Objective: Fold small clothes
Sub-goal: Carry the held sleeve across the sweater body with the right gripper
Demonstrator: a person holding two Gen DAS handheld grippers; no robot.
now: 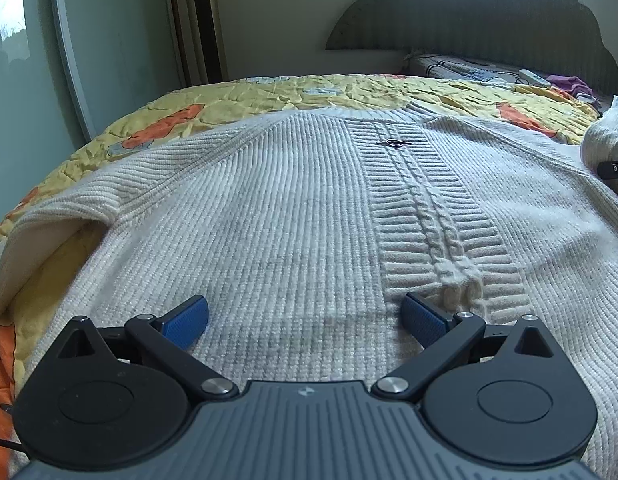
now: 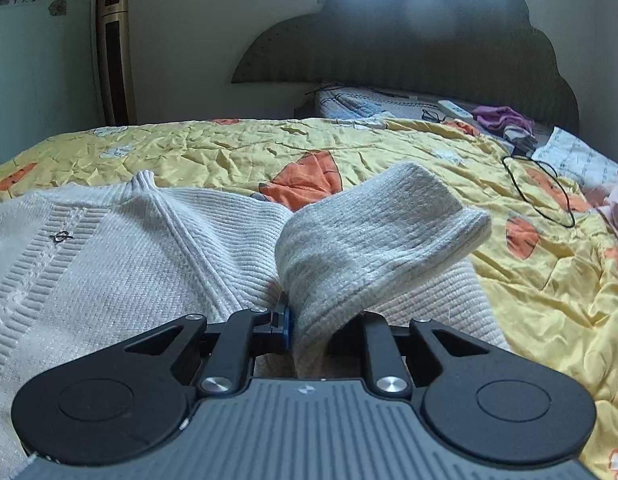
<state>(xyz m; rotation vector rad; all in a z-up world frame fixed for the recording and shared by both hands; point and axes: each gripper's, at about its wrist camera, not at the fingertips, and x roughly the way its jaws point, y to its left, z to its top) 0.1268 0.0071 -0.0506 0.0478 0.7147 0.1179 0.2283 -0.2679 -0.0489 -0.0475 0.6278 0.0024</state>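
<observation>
Sweater point(image 1: 293, 200) lies mostly flat on the yellow bed cover point(image 1: 237, 92), so your folding has only just begun: your left gripper point(image 1: 305, 318) hangs over the bottom edge with its fingers spread wide and holding nothing. Your right gripper point(image 2: 309, 326) is pinched tight on the sleeve point(image 2: 373, 236), lifted up off the cover. You can't see the right pad behind the sleeve, and the sweater's bottom edge is hidden under both grippers.

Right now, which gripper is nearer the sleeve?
Right. The right gripper is shut on the sleeve, which it holds lifted off the sweater. The left gripper is open over the sweater's hem, apart from the sleeve.
</observation>
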